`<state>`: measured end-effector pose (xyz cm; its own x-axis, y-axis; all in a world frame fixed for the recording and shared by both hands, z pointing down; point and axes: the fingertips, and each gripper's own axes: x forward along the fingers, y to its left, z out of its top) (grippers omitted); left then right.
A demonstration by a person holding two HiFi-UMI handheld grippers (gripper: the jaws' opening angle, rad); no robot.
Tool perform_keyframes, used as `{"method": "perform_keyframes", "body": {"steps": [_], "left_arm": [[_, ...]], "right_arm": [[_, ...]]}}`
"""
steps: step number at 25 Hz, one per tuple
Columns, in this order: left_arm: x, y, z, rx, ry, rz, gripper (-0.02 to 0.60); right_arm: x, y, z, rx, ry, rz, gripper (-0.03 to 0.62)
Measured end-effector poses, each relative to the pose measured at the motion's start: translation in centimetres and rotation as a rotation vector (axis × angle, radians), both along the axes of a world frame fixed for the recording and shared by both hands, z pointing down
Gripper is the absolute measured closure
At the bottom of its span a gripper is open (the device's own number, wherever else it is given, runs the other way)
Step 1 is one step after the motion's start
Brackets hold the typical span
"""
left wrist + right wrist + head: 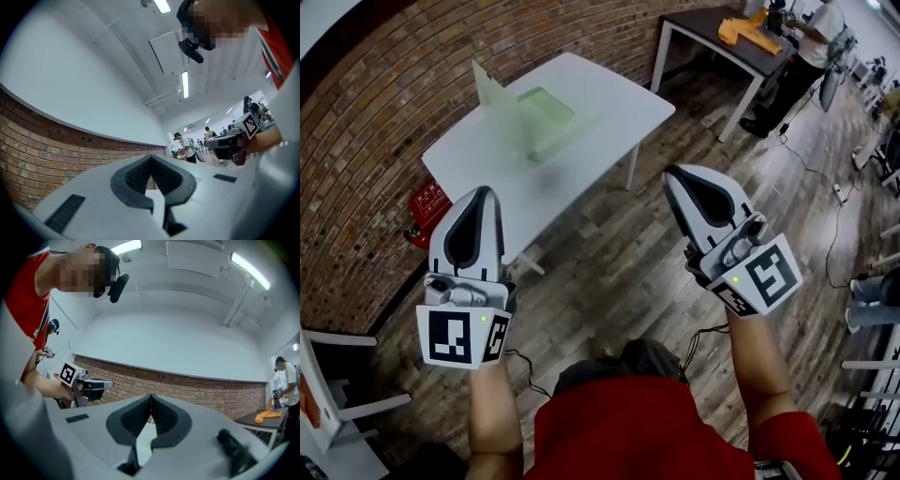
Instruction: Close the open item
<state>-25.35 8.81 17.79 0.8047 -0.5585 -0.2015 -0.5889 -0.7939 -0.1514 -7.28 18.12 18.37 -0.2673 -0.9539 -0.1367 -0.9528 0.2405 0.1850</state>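
Head view looks down past both grippers to a white desk (pixel 609 89) ahead, well apart from them. On it sits the open item, a pale green see-through box (pixel 546 112), with its lid (pixel 492 94) standing upright along the box's left edge. The box lies ahead of and between the two grippers, and in this view it is closer to the left gripper (pixel 485 192) than to the right gripper (pixel 673 172).

The lid's hinge line seems to run roughly away from the person. If so, the lid would have to swing down to the right over the tray. The left gripper lines up nearer the lid's outer face, so it looks better placed to push it over.

In the left gripper view and the right gripper view, each pair of jaws is pressed tip to tip with nothing between them. Only the brick wall (pixel 197 390) shows beyond them. Neither gripper touches the box or the desk yet.
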Motion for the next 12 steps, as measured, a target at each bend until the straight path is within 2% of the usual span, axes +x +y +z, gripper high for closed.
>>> {"method": "perform_keyframes", "body": {"steps": [6, 12], "left_arm": [[1.8, -2.8, 0.7, -0.007, -0.008, -0.012, 0.571], [3.7, -6.2, 1.9, -0.018, -0.025, -0.065, 0.571]], "right_arm": [[1.5, -3.5, 0.2, 0.002, 0.003, -0.015, 0.563], [3.5, -8.4, 0.6, 0.001, 0.005, -0.066, 0.563]]}}
